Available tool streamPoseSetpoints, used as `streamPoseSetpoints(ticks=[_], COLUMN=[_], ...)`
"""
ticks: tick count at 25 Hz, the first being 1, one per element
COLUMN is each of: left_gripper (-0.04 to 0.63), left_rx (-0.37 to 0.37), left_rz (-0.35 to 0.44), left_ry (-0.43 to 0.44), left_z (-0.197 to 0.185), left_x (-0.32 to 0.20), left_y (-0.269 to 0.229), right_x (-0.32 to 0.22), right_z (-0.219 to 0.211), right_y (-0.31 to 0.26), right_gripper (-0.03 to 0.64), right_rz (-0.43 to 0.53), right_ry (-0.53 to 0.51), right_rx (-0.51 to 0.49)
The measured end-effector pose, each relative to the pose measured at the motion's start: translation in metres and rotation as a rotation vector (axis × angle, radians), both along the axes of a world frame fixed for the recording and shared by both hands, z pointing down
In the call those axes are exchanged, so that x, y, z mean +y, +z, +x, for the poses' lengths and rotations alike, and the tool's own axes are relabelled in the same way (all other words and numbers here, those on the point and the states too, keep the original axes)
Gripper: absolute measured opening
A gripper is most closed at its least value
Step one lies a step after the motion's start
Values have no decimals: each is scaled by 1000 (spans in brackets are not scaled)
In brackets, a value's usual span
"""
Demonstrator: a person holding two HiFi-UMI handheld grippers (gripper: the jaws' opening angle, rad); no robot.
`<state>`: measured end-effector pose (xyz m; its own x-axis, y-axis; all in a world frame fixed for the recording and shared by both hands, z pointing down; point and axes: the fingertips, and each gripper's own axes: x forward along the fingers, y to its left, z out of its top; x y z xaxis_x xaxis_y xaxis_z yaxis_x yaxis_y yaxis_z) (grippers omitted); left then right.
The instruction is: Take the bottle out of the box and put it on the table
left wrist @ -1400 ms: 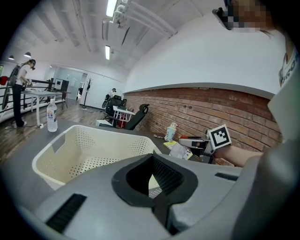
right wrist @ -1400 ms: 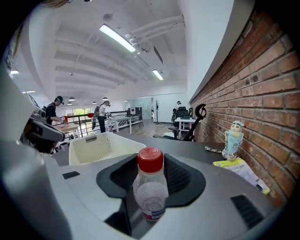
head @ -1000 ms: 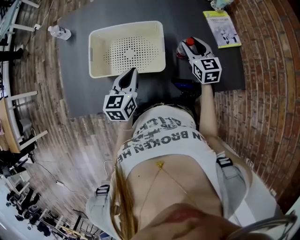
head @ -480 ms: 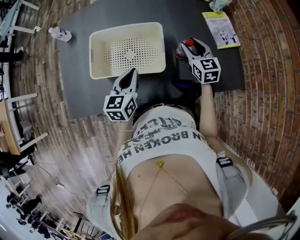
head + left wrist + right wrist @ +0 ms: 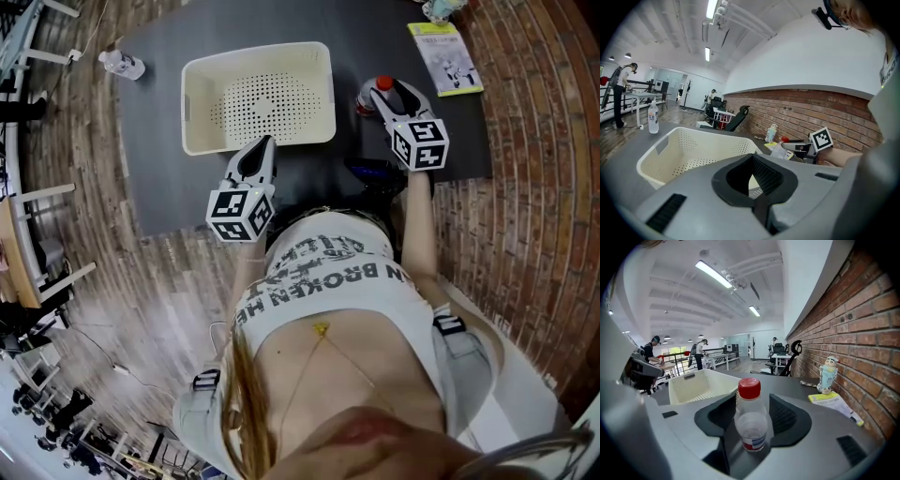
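Looking down: one cream box (image 5: 202, 89) on the dark table (image 5: 155, 183); two bottles, the red-capped bottle (image 5: 379, 84) right of the box, a clear bottle (image 5: 122, 64) left of it.
Left gripper view: the left gripper (image 5: 751, 159) has its jaws pressed together, near the box.
Right gripper view: the right gripper (image 5: 753, 401) has its jaws spread, just opened, and the red-capped bottle stands loose between them; a brick wall (image 5: 862, 333) runs right of the box.

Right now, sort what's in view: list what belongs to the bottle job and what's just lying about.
Job: red-capped bottle, standing on the table between the jaws of the right gripper, which have just been opening; cream box, empty.
Lying about: second clear bottle left of the box; yellow booklet; small figurine.
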<state>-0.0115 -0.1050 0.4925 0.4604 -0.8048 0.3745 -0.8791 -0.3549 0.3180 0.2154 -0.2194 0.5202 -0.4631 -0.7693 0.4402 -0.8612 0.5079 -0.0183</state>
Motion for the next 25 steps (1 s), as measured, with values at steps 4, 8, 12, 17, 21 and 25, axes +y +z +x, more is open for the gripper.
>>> streamPoseSetpoints(ticks=[4, 8, 12, 17, 21, 25], left_gripper=[5, 5, 5, 5, 5, 5], left_rx=[3, 0, -1, -4, -8, -6], left_rz=[-2, -2, -3, -10, -10, -8], left_ry=[2, 15, 28, 60, 79, 86], left_z=[-6, -11, -21, -35, -45, -54], left_x=[-1, -4, -5, -8, -10, -12], left_y=[1, 1, -1, -2, -2, -2], right_x=[9, 20, 35, 43, 47, 54], right_z=[8, 18, 10, -12, -33, -69], right_y=[1, 4, 3, -1, -3, -6], right_gripper=[199, 199, 186, 92, 20, 9], right_rz=[-22, -52, -77, -72, -68, -70], right_ry=[35, 70, 66, 66, 35, -63], right_rx=[-11, -2, 18, 1, -2, -39])
